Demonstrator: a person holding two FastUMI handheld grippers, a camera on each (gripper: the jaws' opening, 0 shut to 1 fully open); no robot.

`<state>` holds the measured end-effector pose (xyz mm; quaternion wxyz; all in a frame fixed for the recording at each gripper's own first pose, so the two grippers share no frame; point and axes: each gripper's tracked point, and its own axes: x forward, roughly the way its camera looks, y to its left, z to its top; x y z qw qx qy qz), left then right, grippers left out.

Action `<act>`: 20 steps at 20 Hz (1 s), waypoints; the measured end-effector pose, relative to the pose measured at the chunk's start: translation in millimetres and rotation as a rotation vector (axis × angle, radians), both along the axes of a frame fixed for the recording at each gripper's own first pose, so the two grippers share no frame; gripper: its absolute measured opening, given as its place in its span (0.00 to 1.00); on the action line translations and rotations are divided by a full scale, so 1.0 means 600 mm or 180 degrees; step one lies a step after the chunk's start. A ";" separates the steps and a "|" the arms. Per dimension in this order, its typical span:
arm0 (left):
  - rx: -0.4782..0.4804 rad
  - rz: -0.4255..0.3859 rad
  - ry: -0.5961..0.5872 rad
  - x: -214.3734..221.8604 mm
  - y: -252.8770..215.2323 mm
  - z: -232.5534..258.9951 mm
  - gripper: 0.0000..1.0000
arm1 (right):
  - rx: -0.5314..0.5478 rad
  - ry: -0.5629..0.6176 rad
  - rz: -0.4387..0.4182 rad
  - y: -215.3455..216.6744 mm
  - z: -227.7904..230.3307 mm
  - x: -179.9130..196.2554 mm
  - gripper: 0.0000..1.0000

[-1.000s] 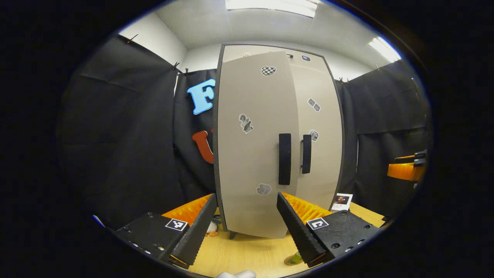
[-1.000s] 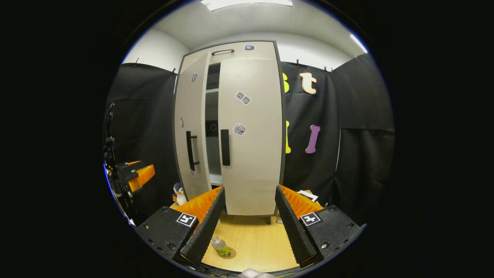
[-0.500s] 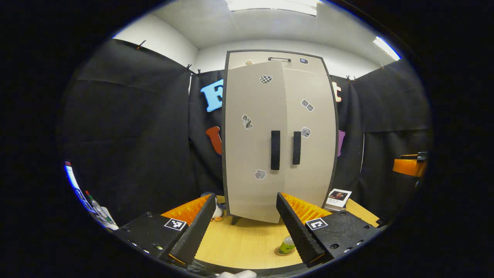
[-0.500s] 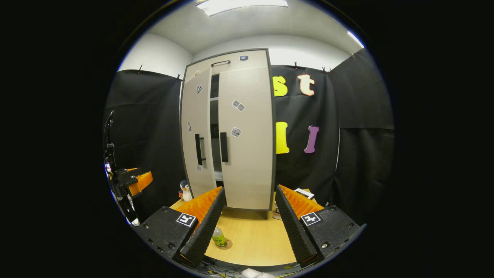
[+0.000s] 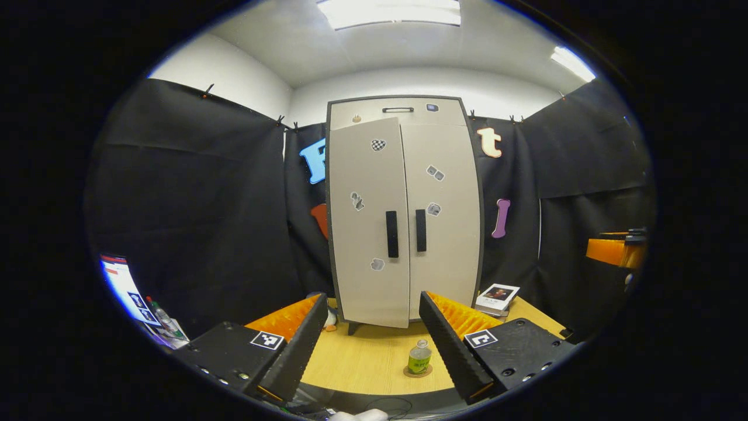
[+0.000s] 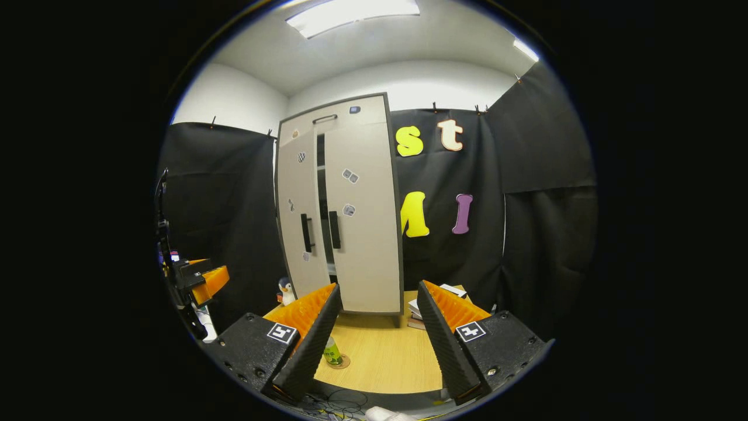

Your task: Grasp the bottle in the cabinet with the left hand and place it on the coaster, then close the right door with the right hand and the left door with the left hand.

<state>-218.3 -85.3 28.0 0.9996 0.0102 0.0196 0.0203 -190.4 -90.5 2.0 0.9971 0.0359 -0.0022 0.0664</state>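
Wooden table (image 5: 362,365), bottle (image 5: 419,358) on coaster (image 5: 418,372), left door (image 6: 299,222) ajar

The cabinet (image 5: 403,210) stands at the desk's (image 5: 362,362) back edge. The bottle (image 5: 419,358) sits on its coaster (image 5: 418,372) (near the front edge), books (image 5: 497,297) at the back right corner.

Matt beige cabinet (image 5: 403,210) on smooth wooden table (image 5: 362,362).
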 end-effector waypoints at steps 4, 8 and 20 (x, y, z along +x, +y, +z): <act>0.0022 -0.0003 -0.0042 -0.020 -0.011 0.021 0.95 | -0.0064 -0.0058 0.0028 -0.002 0.010 -0.019 0.81; 0.0065 0.0034 -0.0047 -0.022 -0.007 0.031 0.96 | -0.0016 -0.0019 0.0053 0.004 0.010 -0.022 0.81; 0.0089 0.0116 -0.0074 -0.050 0.006 0.055 0.96 | 0.0087 -0.0038 0.0108 0.013 0.010 -0.037 0.81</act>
